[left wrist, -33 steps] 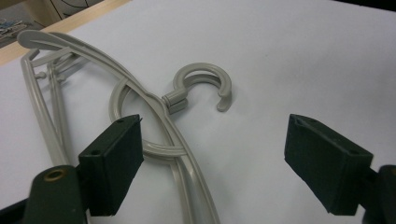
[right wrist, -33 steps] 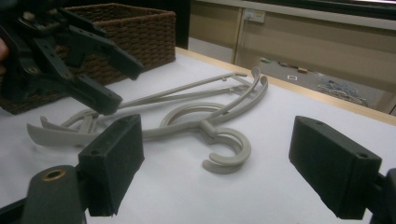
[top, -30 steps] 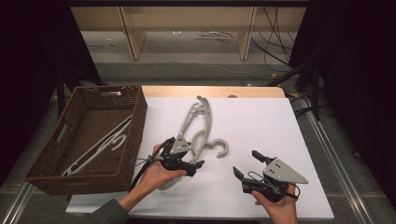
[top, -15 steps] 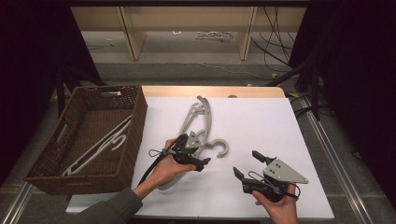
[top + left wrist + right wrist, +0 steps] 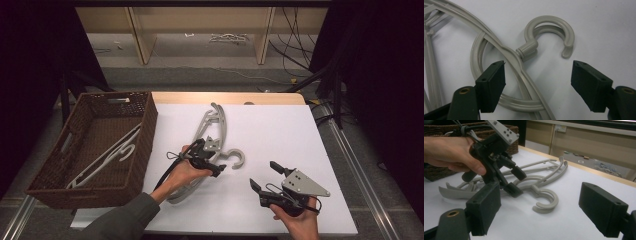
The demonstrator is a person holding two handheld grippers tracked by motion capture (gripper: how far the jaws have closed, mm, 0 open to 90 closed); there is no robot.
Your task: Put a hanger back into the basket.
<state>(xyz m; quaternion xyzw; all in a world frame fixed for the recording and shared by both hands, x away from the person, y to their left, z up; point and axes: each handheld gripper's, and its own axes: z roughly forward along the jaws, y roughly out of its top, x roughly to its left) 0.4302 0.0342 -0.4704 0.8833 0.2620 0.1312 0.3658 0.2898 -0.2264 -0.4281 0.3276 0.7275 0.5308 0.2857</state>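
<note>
Straddling, left fingers (image 5: 492, 86): spread, having just been closing; the neck of the grey hangers (image 5: 524, 50) lies between them, pads not pressing.
Left gripper (image 5: 212, 162): held over the hangers' hook (image 5: 235, 159), near the tabletop's middle.
Hangers: flat on the white tabletop (image 5: 280, 130), stacked, arms running toward the far edge.
Right gripper (image 5: 267, 177): fingers spread, empty, near the tabletop's near right corner.
Basket (image 5: 142, 145): off the left edge, holding white hangers (image 5: 107, 157).

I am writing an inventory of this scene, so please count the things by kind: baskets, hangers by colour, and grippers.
Baskets: 1
Grey hangers: 2, overlapping, so the count is unsure
White hangers: 1, perhaps more
Grippers: 2, left gripper and right gripper
Total: 6
</note>
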